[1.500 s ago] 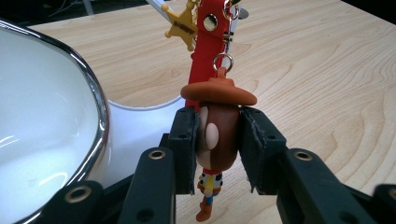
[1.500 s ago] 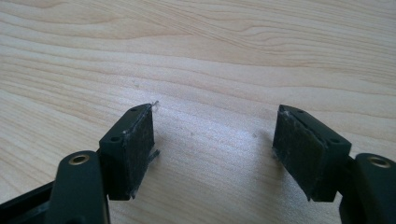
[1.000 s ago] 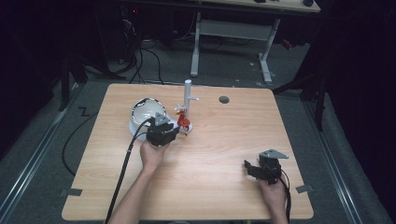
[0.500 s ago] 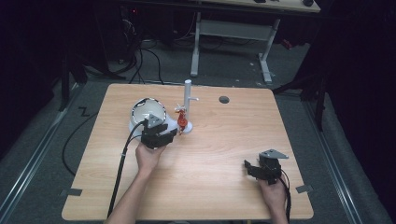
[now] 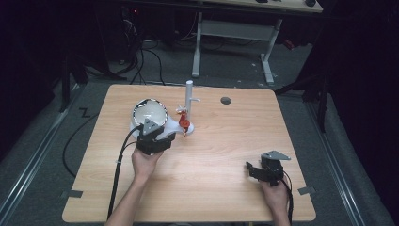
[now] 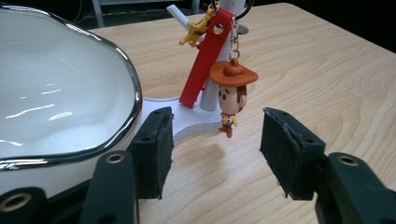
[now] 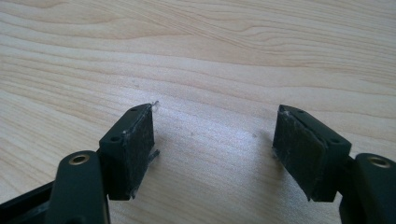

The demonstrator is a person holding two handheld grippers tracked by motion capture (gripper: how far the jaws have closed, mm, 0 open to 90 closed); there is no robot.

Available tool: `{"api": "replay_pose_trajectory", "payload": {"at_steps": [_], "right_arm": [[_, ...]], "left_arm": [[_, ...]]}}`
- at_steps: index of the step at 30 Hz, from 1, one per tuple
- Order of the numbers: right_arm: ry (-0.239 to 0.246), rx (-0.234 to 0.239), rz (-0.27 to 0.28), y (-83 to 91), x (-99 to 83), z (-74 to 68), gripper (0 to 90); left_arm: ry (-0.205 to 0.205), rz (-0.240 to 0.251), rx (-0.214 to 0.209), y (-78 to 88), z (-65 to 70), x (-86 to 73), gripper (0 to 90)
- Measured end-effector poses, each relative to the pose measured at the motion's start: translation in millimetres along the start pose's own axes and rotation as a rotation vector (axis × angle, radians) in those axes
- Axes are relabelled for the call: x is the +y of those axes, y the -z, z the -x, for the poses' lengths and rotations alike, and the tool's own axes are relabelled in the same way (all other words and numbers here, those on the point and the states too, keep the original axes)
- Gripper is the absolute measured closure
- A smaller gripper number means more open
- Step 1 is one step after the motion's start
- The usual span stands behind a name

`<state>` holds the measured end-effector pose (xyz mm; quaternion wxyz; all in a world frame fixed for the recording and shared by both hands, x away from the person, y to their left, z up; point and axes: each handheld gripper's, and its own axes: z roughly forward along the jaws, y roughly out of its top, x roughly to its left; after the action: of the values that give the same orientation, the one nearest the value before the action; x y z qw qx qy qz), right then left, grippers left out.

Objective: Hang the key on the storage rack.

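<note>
Hanging from the peg of a white stand (image 6: 187,122), the cowboy keychain (image 6: 229,93) dangles free beside its red strap (image 6: 204,58), just beyond the left claw (image 6: 215,149). A white bowl (image 6: 56,102) crowds that claw's left side. Since the earlier frames the left claw has drawn back from the stand; its jaws have just been opening, nothing between them. The right claw (image 7: 215,149) rests spread on the bare bench (image 5: 226,155).

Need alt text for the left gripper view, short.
A cowboy figure keychain with a red strap hangs from a white stand, just beyond the open, empty left gripper. A white bowl with a silver rim sits at left on the wooden table.
</note>
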<state>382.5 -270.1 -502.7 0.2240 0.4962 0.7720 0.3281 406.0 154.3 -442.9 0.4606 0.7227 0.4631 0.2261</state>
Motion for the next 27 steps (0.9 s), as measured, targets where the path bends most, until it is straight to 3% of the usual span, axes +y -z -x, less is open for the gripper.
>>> {"api": "replay_pose_trajectory", "payload": {"at_steps": [27], "right_arm": [[-0.003,0.000,-0.001,0.0,0.0,-0.2,29.6]], "left_arm": [[0.032,0.038,0.000,31.6,-5.8,-7.6,39.7]]}}
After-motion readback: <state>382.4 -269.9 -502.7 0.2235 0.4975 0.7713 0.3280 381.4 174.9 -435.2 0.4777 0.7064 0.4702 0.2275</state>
